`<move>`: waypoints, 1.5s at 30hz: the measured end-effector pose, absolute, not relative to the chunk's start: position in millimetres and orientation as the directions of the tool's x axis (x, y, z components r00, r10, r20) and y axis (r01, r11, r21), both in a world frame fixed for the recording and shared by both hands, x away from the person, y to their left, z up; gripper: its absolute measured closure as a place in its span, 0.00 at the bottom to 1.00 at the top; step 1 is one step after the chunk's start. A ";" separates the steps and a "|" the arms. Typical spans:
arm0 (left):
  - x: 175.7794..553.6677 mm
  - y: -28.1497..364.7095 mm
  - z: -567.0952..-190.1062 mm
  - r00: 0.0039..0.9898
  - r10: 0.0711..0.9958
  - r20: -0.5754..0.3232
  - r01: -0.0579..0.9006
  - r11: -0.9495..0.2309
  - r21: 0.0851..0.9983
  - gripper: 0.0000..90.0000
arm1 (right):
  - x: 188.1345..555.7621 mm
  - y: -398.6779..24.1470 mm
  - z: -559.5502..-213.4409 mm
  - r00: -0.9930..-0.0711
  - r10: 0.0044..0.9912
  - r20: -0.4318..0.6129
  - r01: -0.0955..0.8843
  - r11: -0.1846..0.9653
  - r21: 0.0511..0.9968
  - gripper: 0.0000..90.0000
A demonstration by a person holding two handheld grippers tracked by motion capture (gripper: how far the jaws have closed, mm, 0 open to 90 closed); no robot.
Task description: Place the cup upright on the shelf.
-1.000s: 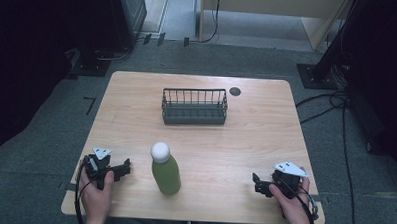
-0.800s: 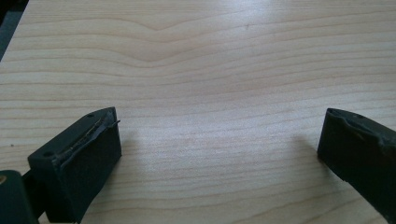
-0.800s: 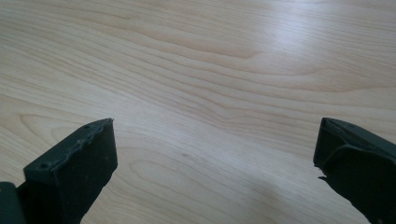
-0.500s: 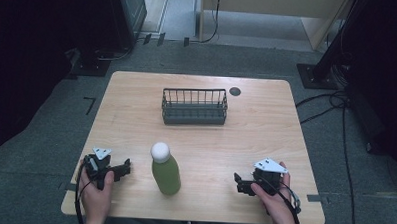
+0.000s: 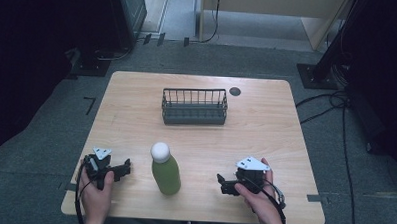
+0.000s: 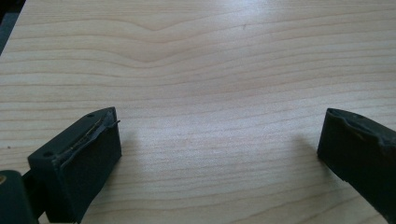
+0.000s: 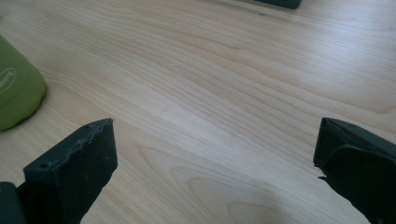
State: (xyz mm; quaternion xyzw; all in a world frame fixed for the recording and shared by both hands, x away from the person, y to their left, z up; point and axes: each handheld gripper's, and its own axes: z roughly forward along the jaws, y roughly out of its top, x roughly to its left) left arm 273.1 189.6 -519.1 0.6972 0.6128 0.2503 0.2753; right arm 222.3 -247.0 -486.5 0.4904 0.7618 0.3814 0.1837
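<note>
Closer now, right tongs (image 5: 223, 184) gape beside green bottle (image 5: 165, 169); left tongs (image 5: 125, 167) gape opposite.

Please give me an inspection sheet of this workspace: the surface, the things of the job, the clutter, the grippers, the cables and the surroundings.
Surface: light wooden table, with a small dark round spot near its far edge.
Job's things: green bottle with a white cap, upright near the front edge between the grippers; dark wire basket at the far middle, apparently empty.
Clutter: nothing seen.
Grippers: left gripper open, low over the table left of the bottle; right gripper open, right of the bottle, pointing towards it; neither touches it.
Cables: one trails from each gripper; more lie on the floor at the right.
Surroundings: grey floor, dark equipment at the left and right, wooden furniture behind.
</note>
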 end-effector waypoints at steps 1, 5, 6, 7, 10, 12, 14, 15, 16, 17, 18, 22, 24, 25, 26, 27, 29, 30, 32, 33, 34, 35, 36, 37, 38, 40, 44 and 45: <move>273.1 189.6 -519.1 0.124 0.992 0.012 0.717 -0.098 0.691 0.00 | 222.5 -244.3 -486.2 -0.460 0.883 0.094 0.604 0.234 0.762 0.00; 273.1 189.6 -519.1 0.125 0.992 0.012 0.716 -0.098 0.691 0.00 | 222.4 -233.9 -484.3 -0.495 0.864 0.095 0.594 0.257 0.762 0.00; 273.1 189.6 -519.1 0.125 0.992 0.012 0.716 -0.098 0.691 0.00 | 222.2 -231.3 -483.6 -0.500 0.861 0.099 0.595 0.257 0.761 0.00; 273.1 189.6 -519.1 0.125 0.992 0.012 0.716 -0.099 0.691 0.00 | 222.5 -229.4 -483.0 -0.509 0.855 0.098 0.590 0.264 0.763 0.00; 273.1 189.6 -519.1 0.127 0.992 0.012 0.716 -0.100 0.691 0.00 | 223.2 -224.5 -480.7 -0.526 0.845 0.096 0.583 0.276 0.764 0.00; 273.1 189.5 -519.1 0.127 0.992 0.012 0.716 -0.100 0.691 0.00 | 223.7 -219.4 -477.3 -0.537 0.837 0.104 0.581 0.277 0.765 0.00; 273.0 189.6 -519.0 0.129 0.992 0.013 0.716 -0.102 0.690 0.00 | 223.9 -216.5 -475.3 -0.548 0.830 0.108 0.575 0.280 0.769 0.00; 273.0 189.6 -519.0 0.129 0.992 0.013 0.716 -0.102 0.690 0.00 | 224.0 -215.5 -474.7 -0.552 0.827 0.105 0.572 0.284 0.769 0.00; 273.0 189.5 -519.0 0.129 0.992 0.013 0.716 -0.102 0.690 0.00 | 224.0 -215.5 -474.7 -0.552 0.827 0.105 0.572 0.284 0.769 0.00; 273.1 189.5 -519.0 0.129 0.992 0.013 0.716 -0.102 0.690 0.00 | 223.7 -213.4 -473.5 -0.558 0.823 0.106 0.570 0.287 0.770 0.00; 273.0 189.5 -519.0 0.129 0.992 0.013 0.716 -0.102 0.690 0.00 | 223.4 -211.2 -472.6 -0.565 0.818 0.106 0.567 0.291 0.771 0.00; 273.1 189.5 -519.1 0.130 0.991 0.013 0.716 -0.102 0.690 0.00 | 222.0 -202.6 -468.6 -0.592 0.799 0.107 0.554 0.306 0.774 0.00; 273.1 189.5 -519.1 0.130 0.991 0.012 0.716 -0.103 0.690 0.00 | 221.9 -198.2 -466.3 -0.604 0.790 0.102 0.545 0.317 0.776 0.00; 273.1 189.5 -519.1 0.131 0.991 0.013 0.716 -0.103 0.690 0.00 | 221.9 -196.3 -465.6 -0.607 0.788 0.102 0.542 0.317 0.778 0.00; 273.1 189.5 -519.1 0.131 0.991 0.013 0.716 -0.103 0.690 0.00 | 221.9 -194.0 -464.7 -0.613 0.784 0.102 0.539 0.319 0.780 0.00; 273.1 189.5 -519.1 0.131 0.991 0.012 0.716 -0.103 0.690 0.00 | 221.9 -191.8 -463.8 -0.618 0.779 0.104 0.535 0.320 0.782 0.00; 273.1 189.5 -519.1 0.131 0.991 0.012 0.716 -0.103 0.690 0.00 | 221.7 -189.4 -463.0 -0.624 0.774 0.110 0.534 0.319 0.783 0.00; 273.1 189.5 -519.1 0.131 0.991 0.012 0.716 -0.103 0.691 0.00 | 221.3 -184.5 -462.2 -0.635 0.764 0.116 0.529 0.320 0.786 0.00; 273.1 189.5 -519.1 0.132 0.991 0.012 0.716 -0.104 0.691 0.00 | 220.9 -179.5 -462.2 -0.648 0.753 0.119 0.523 0.326 0.788 0.00; 273.1 189.5 -519.1 0.132 0.991 0.012 0.716 -0.104 0.691 0.00 | 220.9 -179.5 -462.2 -0.648 0.753 0.119 0.523 0.326 0.788 0.00; 273.1 189.4 -519.1 0.132 0.991 0.012 0.716 -0.103 0.691 0.00 | 220.0 -174.0 -463.0 -0.666 0.735 0.124 0.516 0.336 0.788 0.00; 273.1 189.4 -519.1 0.132 0.991 0.012 0.716 -0.103 0.691 0.00 | 220.0 -174.0 -463.0 -0.666 0.735 0.124 0.516 0.336 0.788 0.00; 273.1 189.4 -519.1 0.132 0.991 0.012 0.716 -0.103 0.691 0.00 | 219.4 -171.6 -463.4 -0.670 0.732 0.126 0.516 0.337 0.787 0.00; 273.1 189.5 -519.1 0.132 0.991 0.012 0.715 -0.104 0.691 0.00 | 218.6 -167.4 -464.1 -0.681 0.722 0.124 0.510 0.347 0.787 0.00; 273.1 189.5 -519.1 0.132 0.991 0.013 0.716 -0.104 0.691 0.00 | 218.1 -163.0 -464.9 -0.693 0.710 0.126 0.504 0.351 0.789 0.00; 273.1 189.4 -519.1 0.132 0.991 0.012 0.715 -0.104 0.691 0.00 | 218.3 -158.8 -465.4 -0.702 0.699 0.134 0.501 0.352 0.790 0.00; 273.0 189.4 -519.1 0.132 0.991 0.012 0.716 -0.104 0.691 0.00 | 217.2 -153.7 -464.6 -0.717 0.682 0.146 0.495 0.350 0.795 0.00; 273.0 189.4 -519.1 0.132 0.991 0.012 0.716 -0.103 0.691 0.00 | 216.4 -152.1 -464.0 -0.728 0.670 0.149 0.487 0.351 0.800 0.00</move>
